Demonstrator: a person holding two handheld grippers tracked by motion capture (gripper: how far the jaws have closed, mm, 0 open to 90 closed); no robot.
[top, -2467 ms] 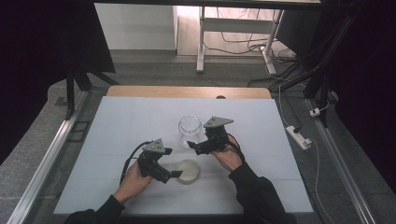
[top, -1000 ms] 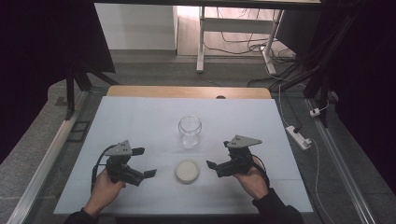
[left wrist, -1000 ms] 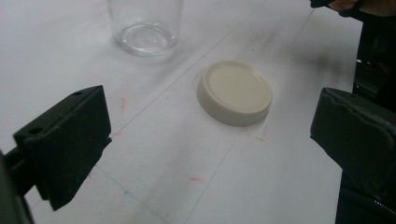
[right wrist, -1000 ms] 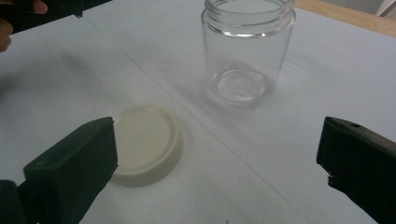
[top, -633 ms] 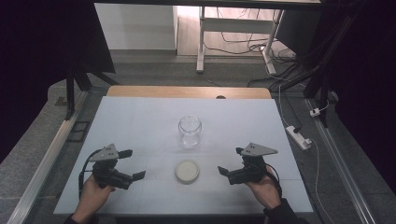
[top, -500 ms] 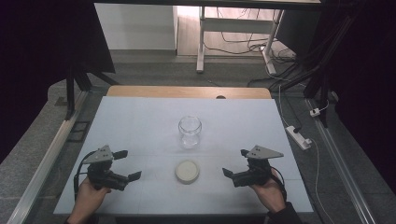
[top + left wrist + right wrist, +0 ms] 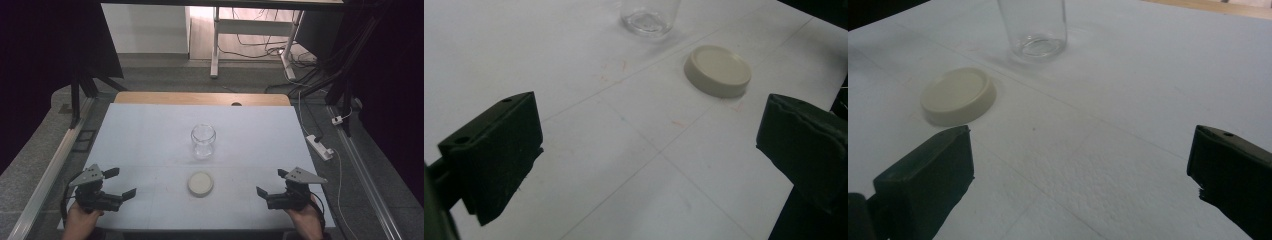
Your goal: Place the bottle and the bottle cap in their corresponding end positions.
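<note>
In the high view a clear glass jar (image 7: 203, 141) stands upright at the centre of the white table (image 7: 150, 135), its mouth uncovered. A cream lid (image 7: 200, 183) lies flat on the table just below the jar in the frame, apart from it. The left gripper (image 7: 120, 183) sits in the lower left of the frame, held by a hand (image 7: 80, 220) at the bottom edge; its jaws are spread wide with nothing between them. The right gripper (image 7: 270, 186) sits in the lower right, held by the other hand (image 7: 305, 222), and its jaws are likewise spread and empty. Both grippers are well apart from the lid and the jar.

The left gripper view brings out what the high view cannot: faint reddish marks and thin crossing lines on the table surface, and the lid's (image 7: 718, 70) rounded rim, seen in the upper right. Only the base of the jar (image 7: 648, 17) appears at the top edge. The right gripper view shows the lid (image 7: 958, 95) in the upper left and the jar's (image 7: 1034, 27) thick glass base at the top, with a strip of wooden table edge (image 7: 1218, 6) in the upper right corner.
</note>
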